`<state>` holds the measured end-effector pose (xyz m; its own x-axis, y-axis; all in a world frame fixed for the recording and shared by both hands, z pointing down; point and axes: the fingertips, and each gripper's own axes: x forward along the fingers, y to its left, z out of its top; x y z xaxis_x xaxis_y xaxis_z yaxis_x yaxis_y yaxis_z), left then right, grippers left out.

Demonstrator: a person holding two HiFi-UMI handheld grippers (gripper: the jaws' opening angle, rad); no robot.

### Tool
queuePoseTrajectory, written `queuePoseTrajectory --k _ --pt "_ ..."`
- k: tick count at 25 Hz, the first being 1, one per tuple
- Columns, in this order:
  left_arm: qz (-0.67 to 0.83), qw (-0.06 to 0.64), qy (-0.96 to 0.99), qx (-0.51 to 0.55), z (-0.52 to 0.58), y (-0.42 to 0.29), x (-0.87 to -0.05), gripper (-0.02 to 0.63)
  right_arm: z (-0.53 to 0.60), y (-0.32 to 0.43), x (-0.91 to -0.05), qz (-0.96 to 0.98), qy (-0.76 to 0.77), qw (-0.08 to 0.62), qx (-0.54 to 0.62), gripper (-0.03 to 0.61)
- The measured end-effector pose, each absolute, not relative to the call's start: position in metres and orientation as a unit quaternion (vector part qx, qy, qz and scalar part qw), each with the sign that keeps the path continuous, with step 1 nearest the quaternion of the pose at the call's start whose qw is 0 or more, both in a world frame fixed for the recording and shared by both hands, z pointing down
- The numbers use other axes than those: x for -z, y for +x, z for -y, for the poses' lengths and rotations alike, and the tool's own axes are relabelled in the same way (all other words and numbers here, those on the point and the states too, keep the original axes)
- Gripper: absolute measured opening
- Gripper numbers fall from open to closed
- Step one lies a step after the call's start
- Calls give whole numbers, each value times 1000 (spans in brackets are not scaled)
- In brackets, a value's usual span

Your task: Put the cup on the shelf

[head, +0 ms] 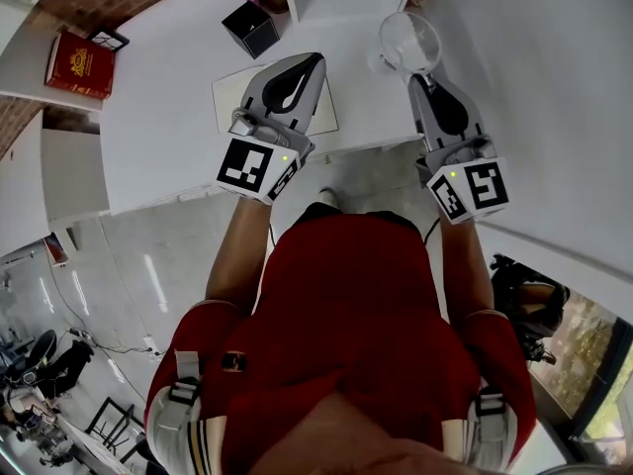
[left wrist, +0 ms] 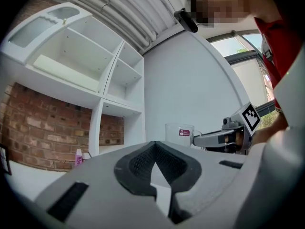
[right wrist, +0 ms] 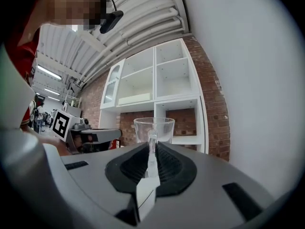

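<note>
A clear glass cup [head: 410, 41] with a handle is held off the surfaces by my right gripper [head: 416, 75], which is shut on the handle. The right gripper view has the cup [right wrist: 153, 129] upright just beyond the jaw tips, in front of the white shelf unit [right wrist: 176, 99]. From the left gripper view the cup [left wrist: 179, 135] carries a small red label and hangs on the right gripper [left wrist: 224, 137]. My left gripper [head: 311, 61] is shut and holds nothing, hovering over the white table [head: 168, 97]. The shelf unit [left wrist: 119, 85] stands against a brick wall.
On the table lie a white sheet [head: 229, 92] under the left gripper, a black box [head: 249, 28] and a red book [head: 81, 63]. A pink bottle [left wrist: 78, 157] stands by the shelf's foot. A white wall [right wrist: 248, 80] runs close on the right.
</note>
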<state>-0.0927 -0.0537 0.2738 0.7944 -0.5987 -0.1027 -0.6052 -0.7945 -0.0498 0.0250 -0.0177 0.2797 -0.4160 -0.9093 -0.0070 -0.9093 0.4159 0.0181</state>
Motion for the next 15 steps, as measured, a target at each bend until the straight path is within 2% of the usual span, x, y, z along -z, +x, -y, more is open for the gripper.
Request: queuePoseTrajectory --k 15 --pt "-329 17 -943 -42 122 -87 -300 5 107 29 -318 838 544 35 -7 25"
